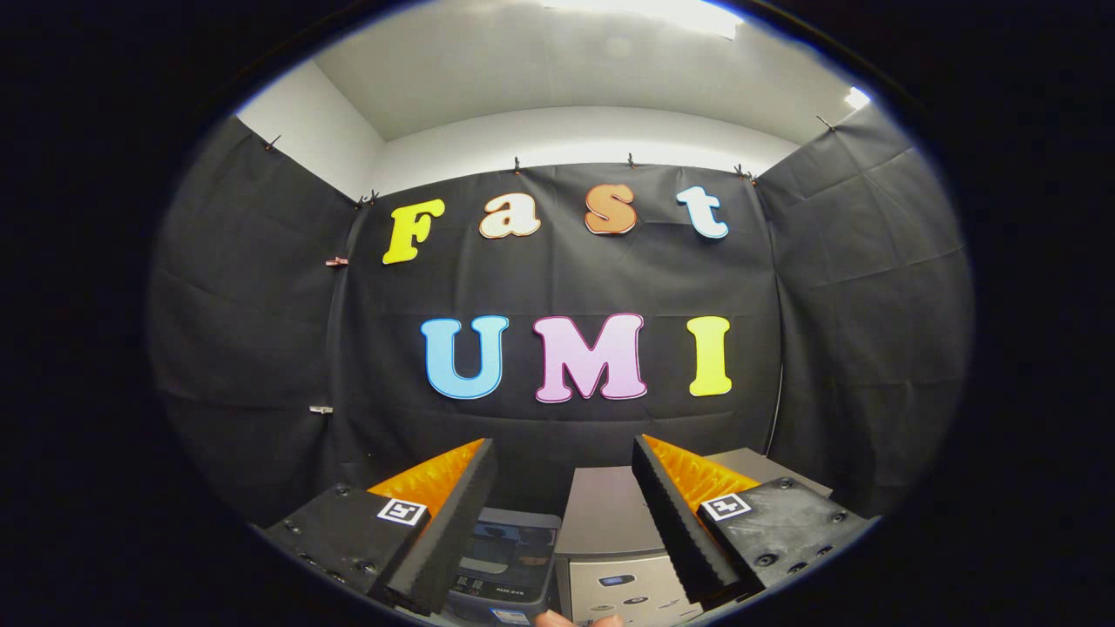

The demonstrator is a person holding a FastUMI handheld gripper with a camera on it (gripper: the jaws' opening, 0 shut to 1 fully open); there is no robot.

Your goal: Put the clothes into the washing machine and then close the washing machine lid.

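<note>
Two black ribbed fingers with orange backs are spreading wide apart at the bottom of the gripper view, and the hand-held gripper (564, 453) is holding nothing between them. Each finger is carrying a small square black-and-white marker on its black base block. The tips are pointing up toward the black cloth wall (557, 279) of the booth, so the gripper is hovering above the appliances rather than touching them.

Below and between the fingers, two machines are standing side by side. Just beside the left finger, a dark grey washing machine with a tinted see-through lid (510, 557) is sitting low; its lid appears to be lying flat, though the finger is covering part of it and I cannot tell for certain whether it is fully closed. Something blue and orange is showing faintly through or on the lid, too blurred to name. Touching or just beside it on the right, a silver-grey box-shaped machine with a front control panel (610, 540) is standing, its flat top running back under the right finger.

At the very bottom, between the fingers, the tips of a person's fingers (579, 620) are peeking in just ahead of the silver machine's panel.

Above the cloth, a white wall and ceiling (566, 78) are glowing under a bright light.
</note>
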